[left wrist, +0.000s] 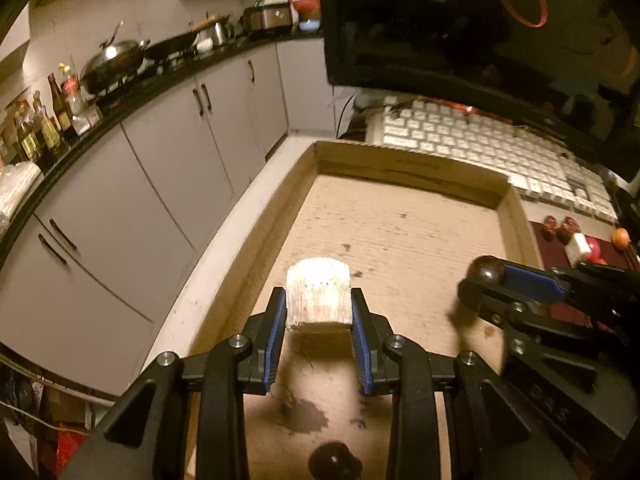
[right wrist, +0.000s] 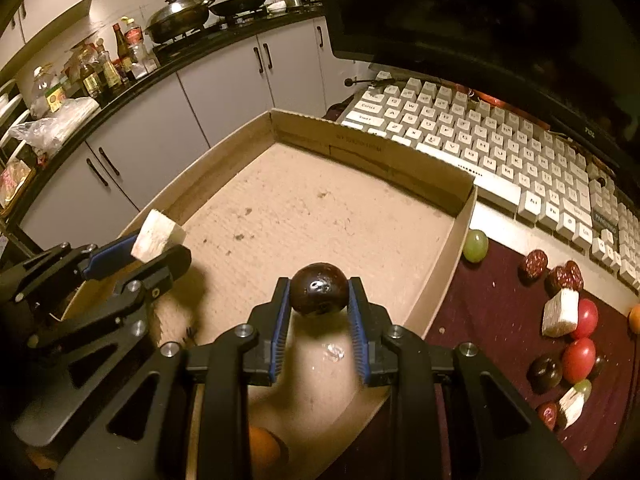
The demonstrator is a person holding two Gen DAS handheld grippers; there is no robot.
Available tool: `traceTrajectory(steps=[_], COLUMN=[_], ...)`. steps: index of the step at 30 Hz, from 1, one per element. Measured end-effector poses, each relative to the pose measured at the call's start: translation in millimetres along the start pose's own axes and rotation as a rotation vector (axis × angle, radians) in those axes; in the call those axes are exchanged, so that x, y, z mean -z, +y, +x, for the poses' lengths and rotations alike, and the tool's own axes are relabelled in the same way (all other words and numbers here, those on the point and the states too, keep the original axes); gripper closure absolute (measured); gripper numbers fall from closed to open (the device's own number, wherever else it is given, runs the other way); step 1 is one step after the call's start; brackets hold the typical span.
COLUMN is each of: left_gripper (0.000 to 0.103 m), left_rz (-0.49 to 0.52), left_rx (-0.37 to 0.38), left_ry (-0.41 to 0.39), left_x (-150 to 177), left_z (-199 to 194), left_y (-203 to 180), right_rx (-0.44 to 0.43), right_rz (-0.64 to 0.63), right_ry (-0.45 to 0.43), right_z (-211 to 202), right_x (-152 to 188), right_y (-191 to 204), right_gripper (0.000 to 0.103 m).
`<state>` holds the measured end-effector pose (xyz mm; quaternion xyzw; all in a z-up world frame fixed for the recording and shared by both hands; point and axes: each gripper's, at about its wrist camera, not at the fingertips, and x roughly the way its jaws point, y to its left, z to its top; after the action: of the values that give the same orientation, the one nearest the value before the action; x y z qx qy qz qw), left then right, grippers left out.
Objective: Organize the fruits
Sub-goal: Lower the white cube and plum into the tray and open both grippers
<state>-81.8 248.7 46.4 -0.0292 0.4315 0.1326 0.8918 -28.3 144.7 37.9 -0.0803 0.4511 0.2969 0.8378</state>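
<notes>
White chunk (left wrist: 319,295): pale, blocky cut piece, held above the cardboard tray's (right wrist: 448,264) left side.
Dark round fruit (right wrist: 319,289): glossy, held over the tray's middle.
Green grape (right wrist: 475,245): on the desk, touching the tray's right wall.

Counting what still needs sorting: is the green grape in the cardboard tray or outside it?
Outside. The green grape lies on the dark red mat, against the outer side of the cardboard tray, near the keyboard.
</notes>
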Motion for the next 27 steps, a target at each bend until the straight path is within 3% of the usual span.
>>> traceTrajectory(steps=[7, 19, 27], left_gripper=[0.073, 0.071, 0.043], left_rz=[-0.029, -0.033, -0.078], left_rx=[0.051, 0.049, 0.049], left_ry=[0.124, 0.196, 0.154], left_x=[-8.3, -15.1, -19.2], left_z=[27.4, 37.5, 17.8], left_y=[2.3, 0.6, 5.7], right_rx=[-0.006, -0.018, -0.055], right_rz=[0.037, 0.109, 0.126], right_ry=[0.050, 0.184, 0.205], right_z=[13.4, 34.7, 28.8], right_x=[-13.3, -26.2, -31.2], right_y=[-3.0, -14.3, -22.7], right_gripper=[0.073, 0.072, 0.072])
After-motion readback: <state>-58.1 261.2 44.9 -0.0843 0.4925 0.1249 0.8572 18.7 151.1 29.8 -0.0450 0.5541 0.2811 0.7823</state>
